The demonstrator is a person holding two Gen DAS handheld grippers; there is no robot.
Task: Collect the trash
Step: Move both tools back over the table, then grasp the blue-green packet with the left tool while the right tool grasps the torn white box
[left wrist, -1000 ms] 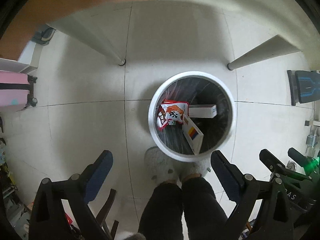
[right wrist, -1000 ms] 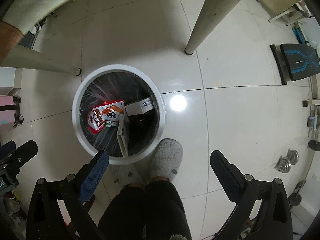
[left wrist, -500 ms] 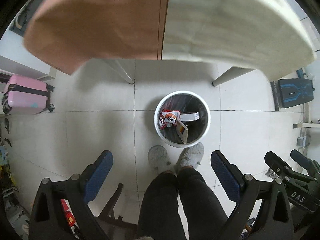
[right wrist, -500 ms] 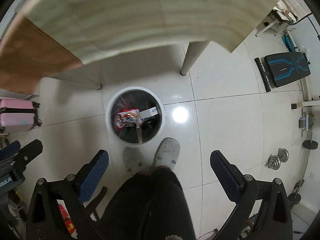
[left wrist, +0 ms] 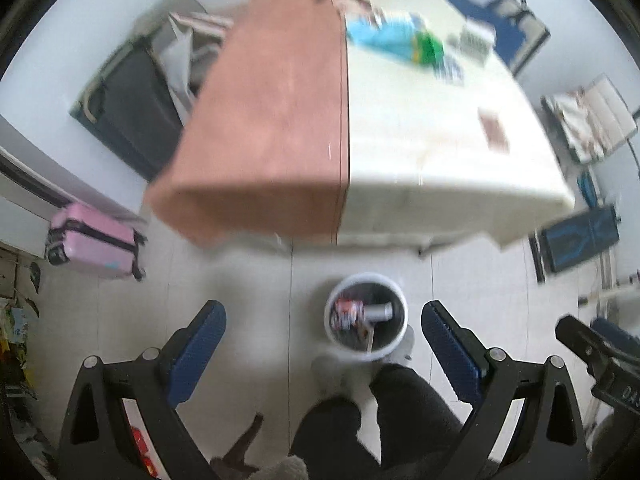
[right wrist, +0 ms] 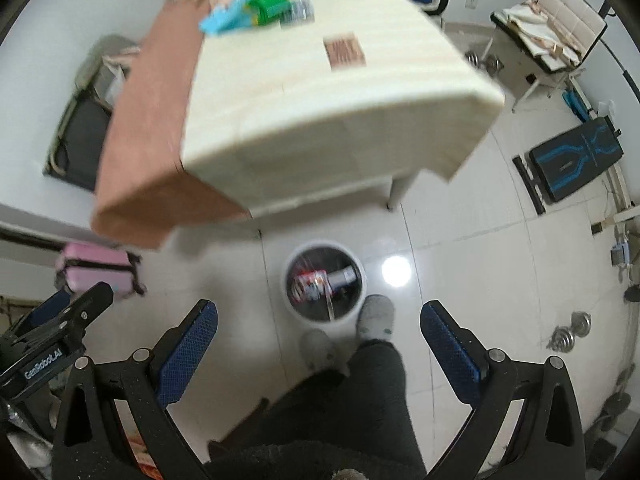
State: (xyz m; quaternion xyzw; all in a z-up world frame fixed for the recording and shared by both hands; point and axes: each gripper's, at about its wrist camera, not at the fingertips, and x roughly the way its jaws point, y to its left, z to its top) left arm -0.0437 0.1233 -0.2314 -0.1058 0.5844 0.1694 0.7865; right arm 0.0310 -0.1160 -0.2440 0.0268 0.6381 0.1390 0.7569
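Holding both tools high above the floor, I look down on the white trash bin (left wrist: 366, 317), which stands on the tiles just in front of my slippered feet (right wrist: 375, 316) and near the edge of the table (right wrist: 320, 120). Inside the bin lie a red snack wrapper (left wrist: 347, 312) and a pale box (left wrist: 378, 311). Uncollected items sit at the far end of the table: a blue-and-green packet (right wrist: 248, 12) and a small brown card (right wrist: 344, 51); blur hides their finer detail.

Risks, as I judge them: both views are smeared, so a reach begun at this pace could land off target and knock items off the table rather than grasp them. The thin card lies flat on the table and may slip under the pads. The bin stands close to my feet, so a careless step could tip it.

My left gripper (left wrist: 322, 336) is spread wide, its blue pads (left wrist: 198, 346) well apart, empty and touching nothing. My right gripper (right wrist: 318, 336) is likewise spread wide, its pads (right wrist: 450, 354) bare, holding nothing, with only floor and bin seen between them.
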